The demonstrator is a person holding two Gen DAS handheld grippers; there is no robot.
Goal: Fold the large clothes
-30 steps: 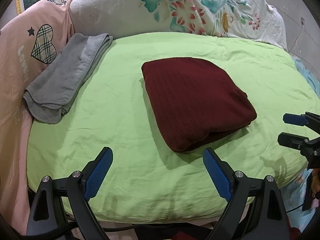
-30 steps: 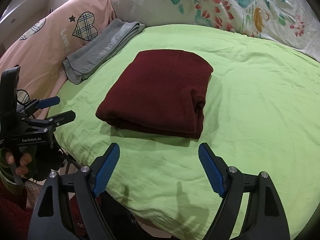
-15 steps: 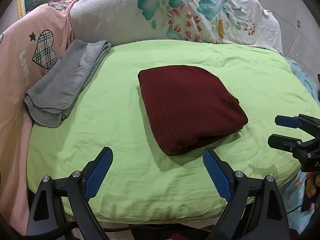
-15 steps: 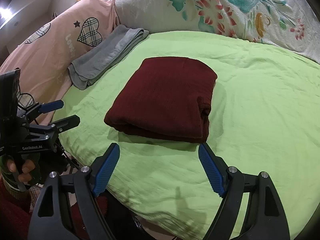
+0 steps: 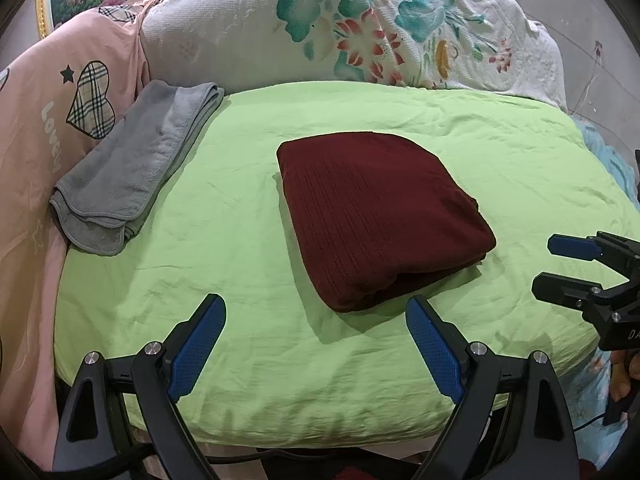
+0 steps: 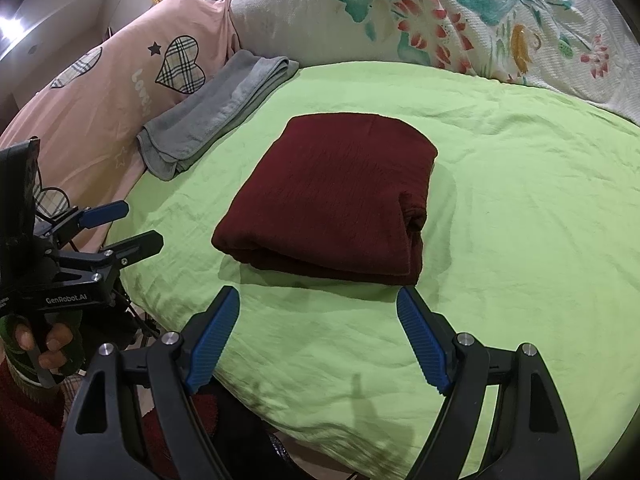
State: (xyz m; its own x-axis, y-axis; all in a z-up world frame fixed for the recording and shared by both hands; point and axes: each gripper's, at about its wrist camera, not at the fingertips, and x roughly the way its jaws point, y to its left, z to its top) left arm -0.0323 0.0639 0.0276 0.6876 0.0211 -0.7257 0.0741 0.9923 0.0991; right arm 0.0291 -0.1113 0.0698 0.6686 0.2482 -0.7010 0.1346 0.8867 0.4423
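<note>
garment: folded to a compact stack, mid-sheet | left gripper: jaws wide, empty, short of it | right gripper: same | judged: folding done; remaining, at most stowing beside towel

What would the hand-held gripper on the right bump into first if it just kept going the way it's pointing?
Probably the near edge of the folded dark-red knitted garment. The right hand-held gripper stands open and empty, aimed downward over the light-green bedsheet; depth is unclear, so it might touch the sheet just before the garment.
</note>
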